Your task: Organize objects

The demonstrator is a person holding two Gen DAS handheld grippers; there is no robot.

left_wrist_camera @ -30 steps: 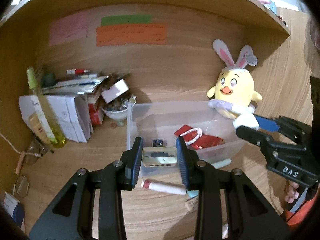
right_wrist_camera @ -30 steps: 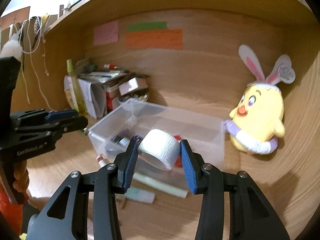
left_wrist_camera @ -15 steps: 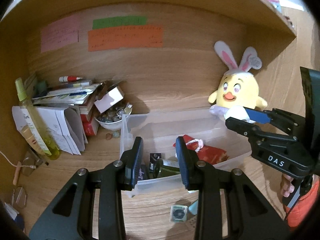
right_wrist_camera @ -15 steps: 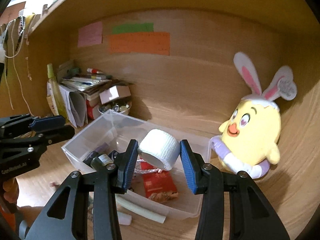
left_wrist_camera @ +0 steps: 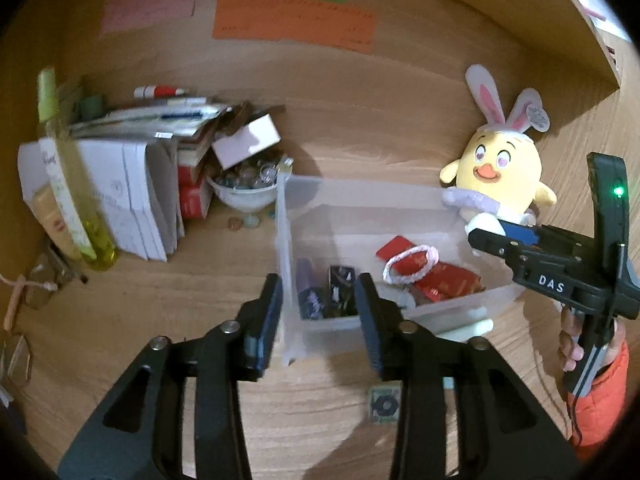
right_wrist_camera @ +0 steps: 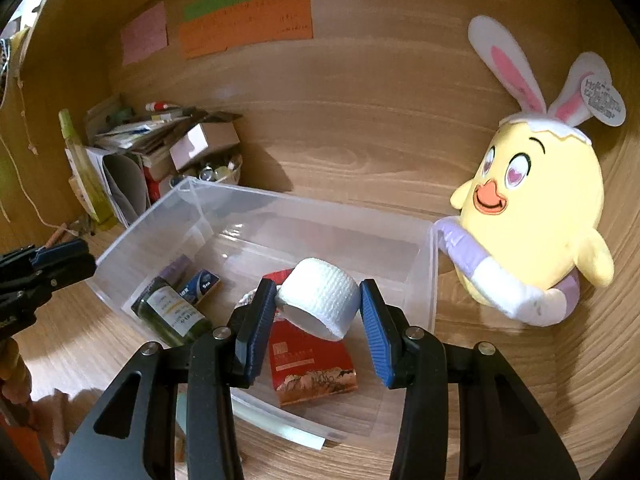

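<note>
A clear plastic bin (right_wrist_camera: 424, 280) (left_wrist_camera: 288, 248) stands on the wooden desk. It holds a dark green bottle (right_wrist_camera: 172, 316), small dark boxes (left_wrist_camera: 340, 280), a red packet (right_wrist_camera: 312, 364) (left_wrist_camera: 444, 280) and a white cord loop (left_wrist_camera: 412, 264). My right gripper (right_wrist_camera: 318, 308) is above the bin's front, shut on a white bandage roll (right_wrist_camera: 320, 300). My left gripper (left_wrist_camera: 318, 316) is open and empty over the bin's near left corner.
A yellow chick plush with bunny ears (right_wrist_camera: 532, 216) (left_wrist_camera: 500, 176) leans at the bin's right. Stacked papers (left_wrist_camera: 120, 184), a yellow-green bottle (left_wrist_camera: 68, 184) and a bowl of small items (left_wrist_camera: 248, 188) crowd the back left. A small packet (left_wrist_camera: 384, 402) lies before the bin.
My left gripper let its small bottle go into the bin and now stands open. My right gripper carried the bandage roll forward and down over the bin.
</note>
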